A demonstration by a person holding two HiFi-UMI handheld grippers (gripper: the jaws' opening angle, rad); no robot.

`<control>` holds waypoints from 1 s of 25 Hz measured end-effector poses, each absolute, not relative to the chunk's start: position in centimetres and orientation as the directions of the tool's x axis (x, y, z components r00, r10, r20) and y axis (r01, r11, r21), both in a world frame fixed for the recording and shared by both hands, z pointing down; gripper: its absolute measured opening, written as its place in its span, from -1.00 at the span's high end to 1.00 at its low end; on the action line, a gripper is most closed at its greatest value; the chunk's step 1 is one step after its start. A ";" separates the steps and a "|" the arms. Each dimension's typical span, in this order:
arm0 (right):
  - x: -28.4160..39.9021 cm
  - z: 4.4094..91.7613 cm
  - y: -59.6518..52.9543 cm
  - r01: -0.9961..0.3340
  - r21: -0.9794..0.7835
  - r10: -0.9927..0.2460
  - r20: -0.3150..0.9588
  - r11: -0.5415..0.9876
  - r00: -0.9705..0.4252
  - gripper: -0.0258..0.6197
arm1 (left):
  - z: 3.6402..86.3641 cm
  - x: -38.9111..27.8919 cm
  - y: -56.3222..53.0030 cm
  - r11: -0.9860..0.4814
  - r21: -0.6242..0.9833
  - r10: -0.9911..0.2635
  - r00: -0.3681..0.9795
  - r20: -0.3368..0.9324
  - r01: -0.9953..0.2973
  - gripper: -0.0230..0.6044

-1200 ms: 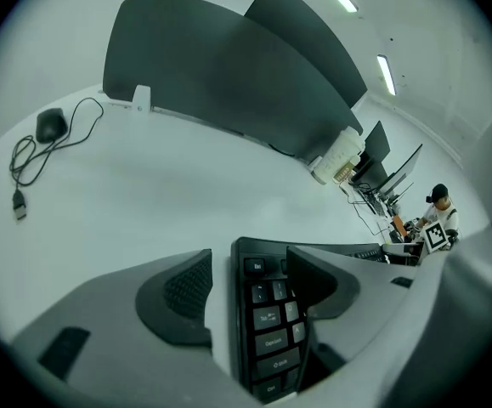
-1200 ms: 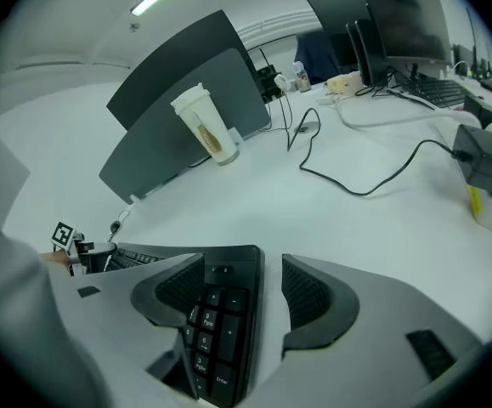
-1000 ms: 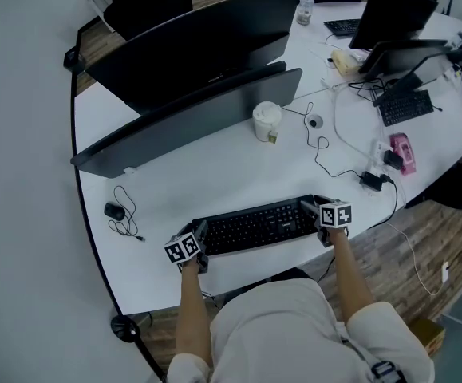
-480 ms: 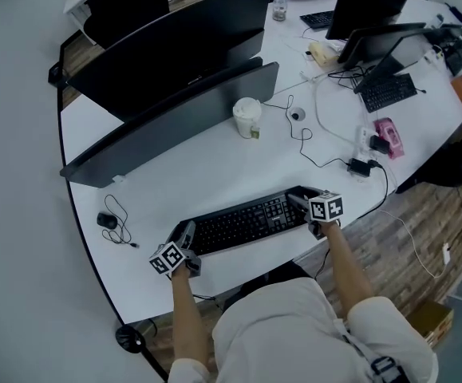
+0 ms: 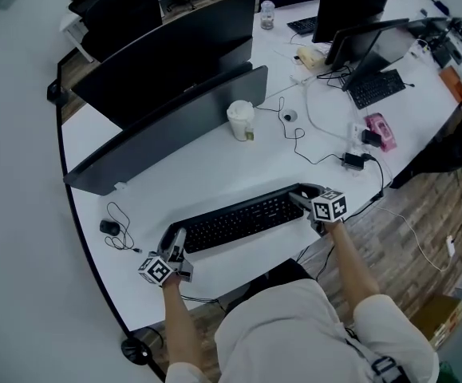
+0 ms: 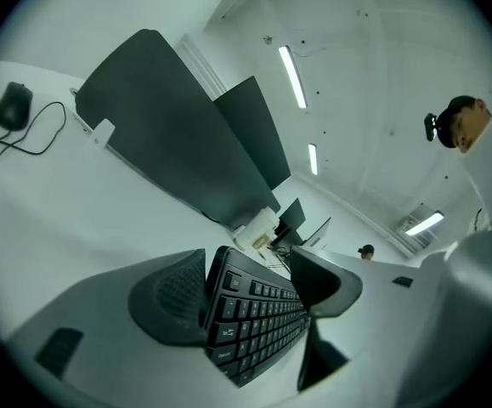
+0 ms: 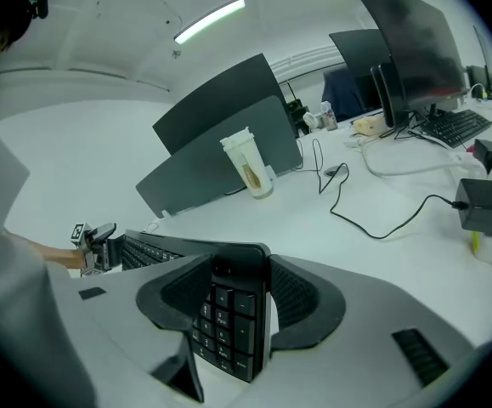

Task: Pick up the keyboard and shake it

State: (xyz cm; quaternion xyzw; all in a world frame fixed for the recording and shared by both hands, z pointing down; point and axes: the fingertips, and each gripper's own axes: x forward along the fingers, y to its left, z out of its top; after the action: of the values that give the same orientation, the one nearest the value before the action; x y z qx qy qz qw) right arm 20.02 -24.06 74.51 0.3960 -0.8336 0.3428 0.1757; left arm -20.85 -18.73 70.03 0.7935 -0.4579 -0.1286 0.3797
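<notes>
Since a second ago, the left gripper is being drawn slightly back toward 7 o'clock from the keyboard, while the right gripper is being kept at the other end. The left gripper's jaws are being opened wide. The keyboard's left end is being straddled there, with one pad just beside its far edge and the other pad standing clear of the keys. The right gripper's jaws are being closed, and the keyboard's right end with the number keys is being pinched between both pads. The keyboard is being seen lying across the white table near its 6 o'clock edge, running from 8 o'clock up toward 2 o'clock. A wired mouse is being seen at 9 o'clock of the keyboard's left end. A white cup is being seen at 12 o'clock of the keyboard, before a dark panel. A black adapter on a cable is being seen at 2 o'clock of the right gripper.
</notes>
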 end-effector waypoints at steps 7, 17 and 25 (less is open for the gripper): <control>19.9 74.4 -23.0 -0.791 -0.427 -0.579 0.539 0.438 -0.611 0.20 | 71.3 -20.5 -17.7 -0.312 0.761 -0.762 0.628 0.156 -0.568 -0.05; 19.9 73.2 -24.1 -0.769 -0.405 -0.571 0.516 0.495 -0.639 0.19 | 73.6 -19.1 -16.0 -0.395 0.709 -0.618 0.740 0.265 -0.584 0.33; 19.9 71.8 -24.3 -0.704 -0.360 -0.523 0.482 0.613 -0.702 0.19 | 72.4 -17.1 -14.1 -0.665 0.497 -0.406 0.828 0.387 -0.558 0.43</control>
State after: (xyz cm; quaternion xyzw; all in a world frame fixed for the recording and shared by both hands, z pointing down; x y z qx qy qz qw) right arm 19.94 -24.27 71.80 0.3477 -0.8823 0.2699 0.1671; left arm -17.07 -14.09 72.41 0.9041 -0.2667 0.1223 0.3108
